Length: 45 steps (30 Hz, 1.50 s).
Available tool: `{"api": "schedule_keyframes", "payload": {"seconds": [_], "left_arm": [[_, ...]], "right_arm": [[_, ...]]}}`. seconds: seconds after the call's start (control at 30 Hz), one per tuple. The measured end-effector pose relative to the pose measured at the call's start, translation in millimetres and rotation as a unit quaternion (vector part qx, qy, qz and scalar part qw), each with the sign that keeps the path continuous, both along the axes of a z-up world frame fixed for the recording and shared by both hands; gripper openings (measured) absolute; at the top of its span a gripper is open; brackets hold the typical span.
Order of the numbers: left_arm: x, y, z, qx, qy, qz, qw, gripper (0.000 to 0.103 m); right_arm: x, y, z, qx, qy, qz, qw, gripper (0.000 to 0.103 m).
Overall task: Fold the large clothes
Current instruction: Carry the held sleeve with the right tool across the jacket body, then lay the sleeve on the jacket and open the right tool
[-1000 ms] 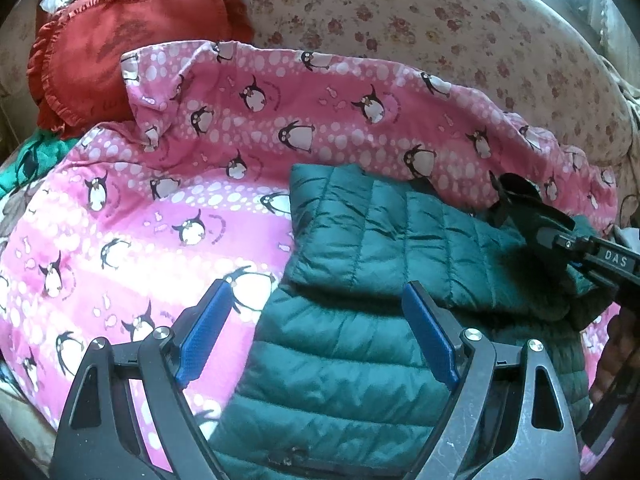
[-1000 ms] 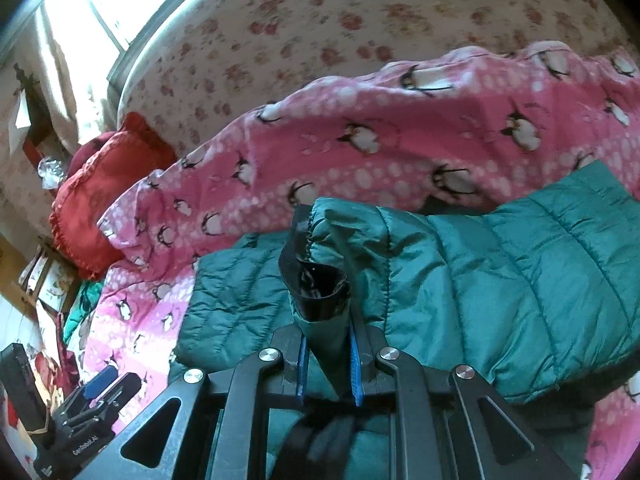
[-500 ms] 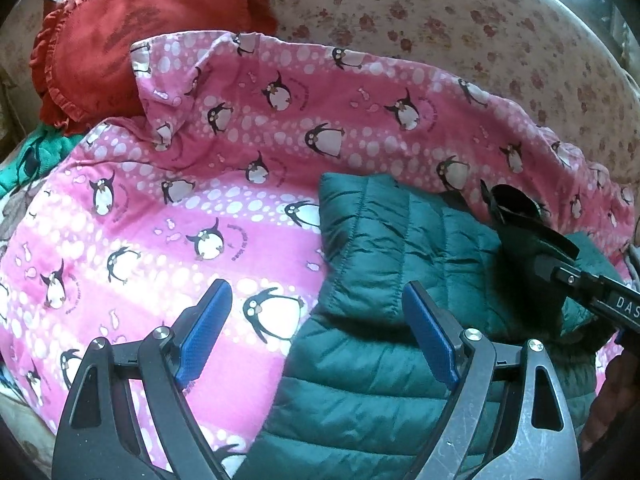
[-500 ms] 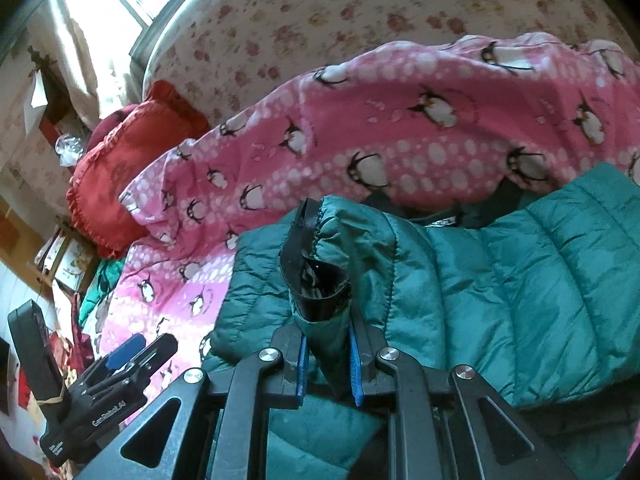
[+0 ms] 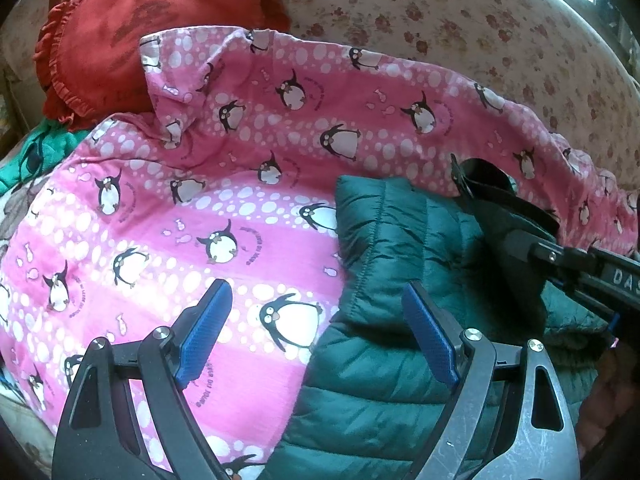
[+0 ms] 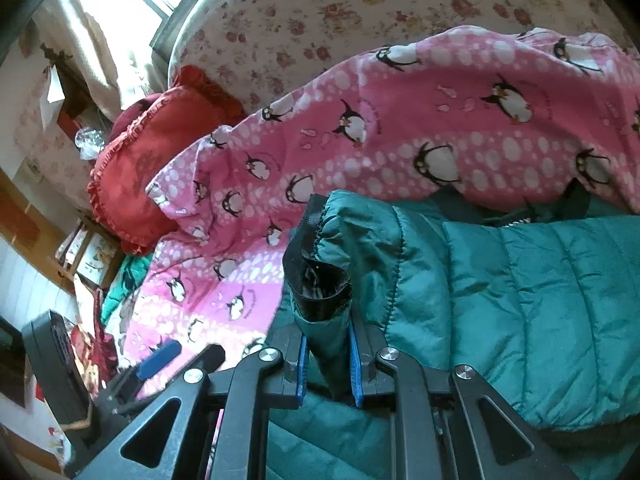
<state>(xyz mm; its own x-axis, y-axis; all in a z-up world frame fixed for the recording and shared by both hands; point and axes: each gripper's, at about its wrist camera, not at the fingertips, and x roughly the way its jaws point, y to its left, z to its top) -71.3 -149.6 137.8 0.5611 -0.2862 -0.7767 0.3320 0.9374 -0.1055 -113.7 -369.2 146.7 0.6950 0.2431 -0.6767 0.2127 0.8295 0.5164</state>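
Floral upholstery (image 5: 440, 20) backs the scene; a pink penguin blanket (image 5: 200, 220) covers the seat, a red cushion (image 5: 132, 40) lying beyond its far left corner. No containers seen. On the blanket's right part lies the green quilted jacket (image 5: 392, 380), one sleeve (image 6: 360, 248) folded across the body. My right gripper (image 6: 327, 364) points downward, jaws pressed together on the sleeve's black-trimmed cuff (image 6: 318, 280). My left gripper (image 5: 316, 332) hangs tilted down over the jacket's left edge, jaws spread wide, nothing between them.

jacket (image 5: 400, 360) bottom cropped, cuff interior dark
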Motion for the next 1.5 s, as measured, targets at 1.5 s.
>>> {"api": "schedule_keyframes", "payload": {"seconds": [1.5], "left_arm": [[-23.0,-7.6,-3.4,0.008,0.007,-0.002,0.9999,0.087]], "right_arm": [[-41.5,-18.2,-11.2,0.026,0.022,-0.020,0.999,0.053]]}}
